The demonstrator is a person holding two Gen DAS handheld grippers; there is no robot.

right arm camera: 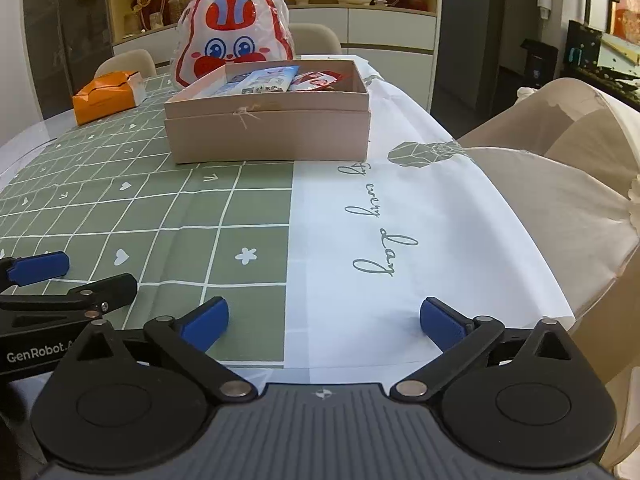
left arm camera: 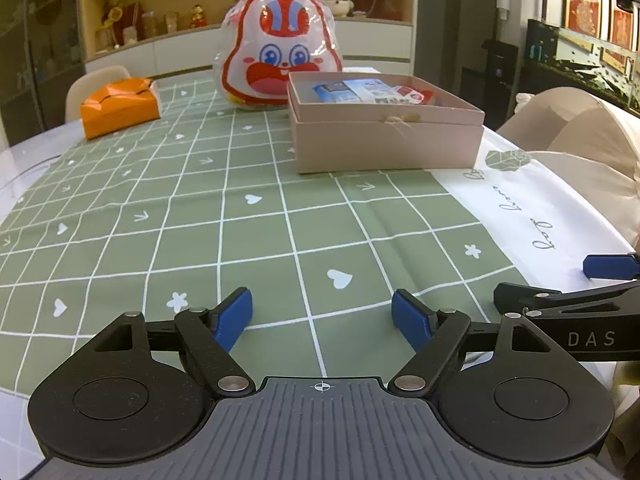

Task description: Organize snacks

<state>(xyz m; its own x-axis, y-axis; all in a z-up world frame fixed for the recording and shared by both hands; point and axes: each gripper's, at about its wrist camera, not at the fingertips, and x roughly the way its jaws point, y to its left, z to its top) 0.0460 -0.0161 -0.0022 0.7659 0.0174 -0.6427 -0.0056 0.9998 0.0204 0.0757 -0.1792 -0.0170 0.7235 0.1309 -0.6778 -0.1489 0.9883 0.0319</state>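
A pinkish-beige open box (left arm camera: 384,142) (right arm camera: 268,136) stands on the table ahead and holds several snack packets, blue-white (left arm camera: 348,91) (right arm camera: 262,80) and red (left arm camera: 412,95) (right arm camera: 316,79). Behind it stands a clear rabbit-face bag (left arm camera: 276,52) (right arm camera: 234,36). My left gripper (left arm camera: 322,314) is open and empty, low over the green checked cloth, well short of the box. My right gripper (right arm camera: 324,320) is open and empty over the cloth's green-white border. Each gripper shows at the edge of the other's view.
An orange tissue box (left arm camera: 118,106) (right arm camera: 106,96) lies at the far left of the table. Beige chairs (left arm camera: 580,132) (right arm camera: 560,128) stand along the right edge, another at the far left (left arm camera: 96,80). Shelves with ornaments stand behind.
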